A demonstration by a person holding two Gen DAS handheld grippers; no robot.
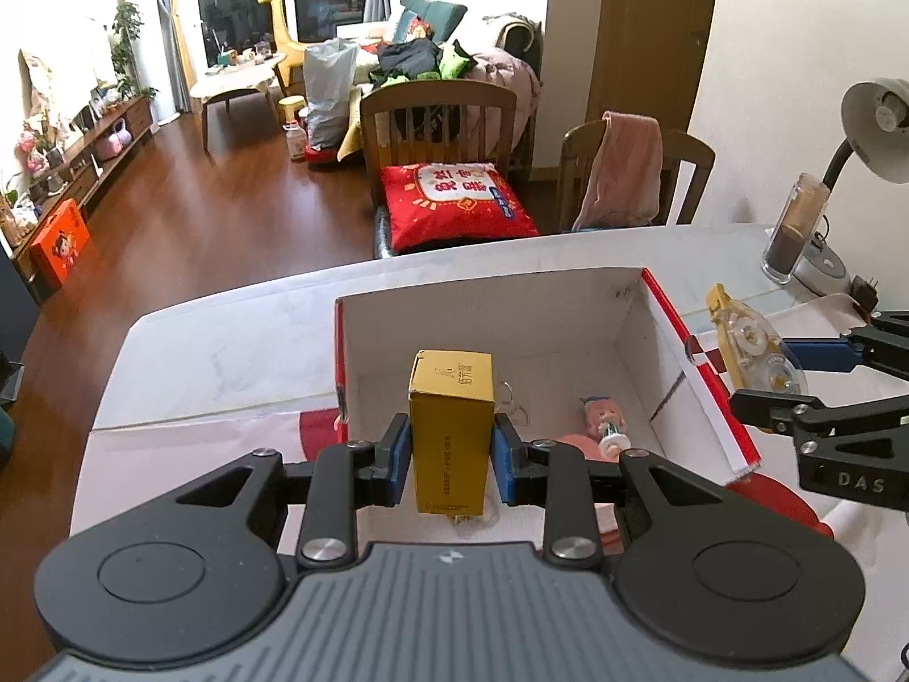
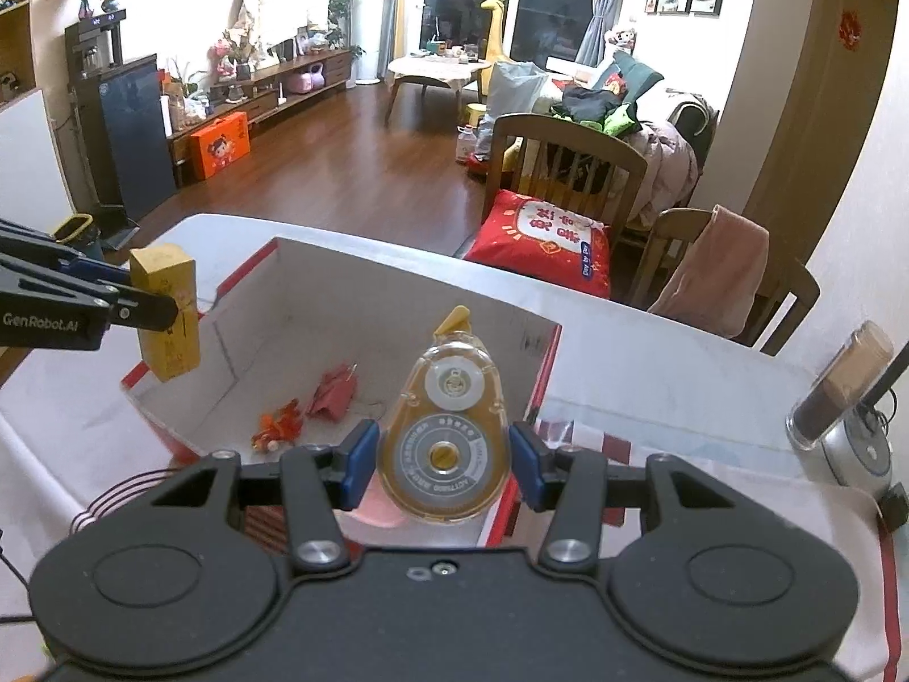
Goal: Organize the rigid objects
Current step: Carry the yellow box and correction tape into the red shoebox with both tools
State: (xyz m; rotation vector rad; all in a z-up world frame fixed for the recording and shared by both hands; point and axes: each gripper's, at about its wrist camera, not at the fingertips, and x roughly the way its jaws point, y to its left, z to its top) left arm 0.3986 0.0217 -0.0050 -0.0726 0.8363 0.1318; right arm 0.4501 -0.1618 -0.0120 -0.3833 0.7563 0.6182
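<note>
Left wrist view: the left gripper (image 1: 450, 450) clamps a yellow carton (image 1: 451, 432) above the open box (image 1: 636, 352). The right gripper (image 2: 443, 461) grips a tape dispenser (image 2: 446, 437) over the same box. Both seem at the placing step; next each should lower and let go inside.

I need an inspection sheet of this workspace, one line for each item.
Surface: white table with a red-patterned sheet.
Job's things: open red and white box; yellow carton; correction tape dispenser; pink doll and red ornaments inside the box.
Clutter: clear jar, desk lamp.
Grippers: left gripper shut on the carton; right gripper shut on the dispenser, both over the box.
Cables: dark cord by the lamp base.
Surroundings: wooden chairs, red cushion.
</note>
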